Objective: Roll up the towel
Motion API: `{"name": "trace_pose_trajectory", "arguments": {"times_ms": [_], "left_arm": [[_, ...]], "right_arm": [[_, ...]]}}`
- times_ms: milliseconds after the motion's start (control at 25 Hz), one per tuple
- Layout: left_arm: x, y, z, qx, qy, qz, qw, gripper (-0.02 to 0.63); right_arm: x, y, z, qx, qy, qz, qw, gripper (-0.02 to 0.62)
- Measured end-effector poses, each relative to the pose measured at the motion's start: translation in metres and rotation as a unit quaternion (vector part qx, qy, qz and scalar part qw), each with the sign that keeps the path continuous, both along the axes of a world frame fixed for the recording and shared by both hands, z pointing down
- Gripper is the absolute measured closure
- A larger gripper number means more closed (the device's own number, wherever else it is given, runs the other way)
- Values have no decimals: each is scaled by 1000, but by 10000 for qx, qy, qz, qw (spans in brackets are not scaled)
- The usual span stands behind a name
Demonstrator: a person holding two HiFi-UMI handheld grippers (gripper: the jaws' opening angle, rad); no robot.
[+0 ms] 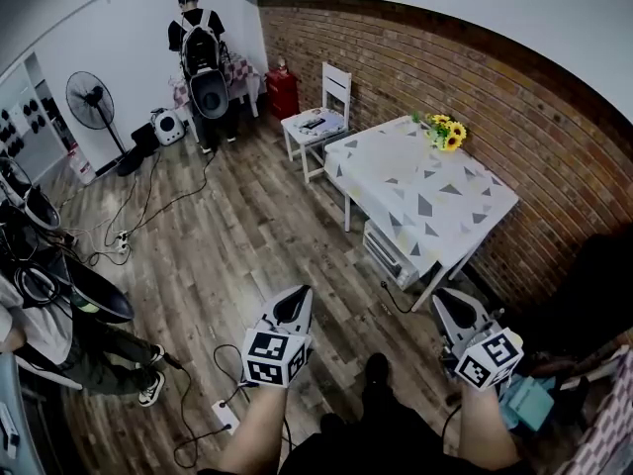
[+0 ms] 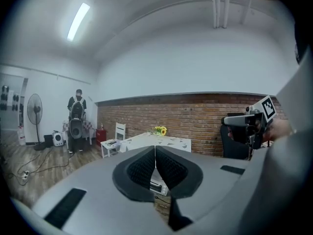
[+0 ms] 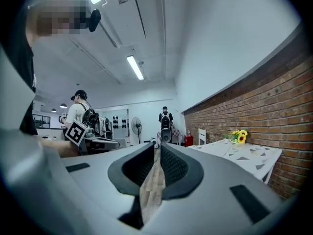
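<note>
From the head view, the left gripper [image 1: 295,301] and right gripper [image 1: 451,305] are held over the wood floor [image 1: 227,236], facing the table [image 1: 396,181]. In the left gripper view, the jaws are pressed together and empty. In the right gripper view, the jaws are a sliver apart and empty. I can't tell where the towel lies or which way it points.

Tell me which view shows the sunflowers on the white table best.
The head view: the sunflowers appear largest there, unobstructed, at a far corner of the white table. The right gripper view shows them smaller, from the side, right of its jaws. The left gripper view shows only a tiny yellow cluster above its jaws.
</note>
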State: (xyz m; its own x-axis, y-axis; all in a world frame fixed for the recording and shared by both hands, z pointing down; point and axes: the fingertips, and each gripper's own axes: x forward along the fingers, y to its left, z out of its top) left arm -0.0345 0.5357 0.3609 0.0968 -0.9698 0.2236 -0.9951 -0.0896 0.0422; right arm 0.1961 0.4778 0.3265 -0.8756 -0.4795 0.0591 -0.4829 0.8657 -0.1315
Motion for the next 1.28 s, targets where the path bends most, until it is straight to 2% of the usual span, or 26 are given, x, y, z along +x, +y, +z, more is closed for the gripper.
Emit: {"name": "trace_pose_trajectory", "arguments": {"times_ms": [200,400,760,1040,1280], "left_arm": [[-11,-44,9,-184,-67,11,9998,587],[-24,-113,9,-315,-109,-40,9994,586],[-2,-240,11,-487,-302,123,9983,586],[18,-291,10,-569,-447,267,9970,586],[6,-319,13,-521,-447,240,9974,586]], "right_arm": [[-18,-51,14,-220,-101,-76,9997,552],[-38,-119,19,-312,-178,-235,9991,551],[-40,-242,28,-430,-107,-481,9979,551],[-36,-278,33,-585,-45,-648,9962,552],[-46,-299,48,-794,89,-622,9949,554]]}}
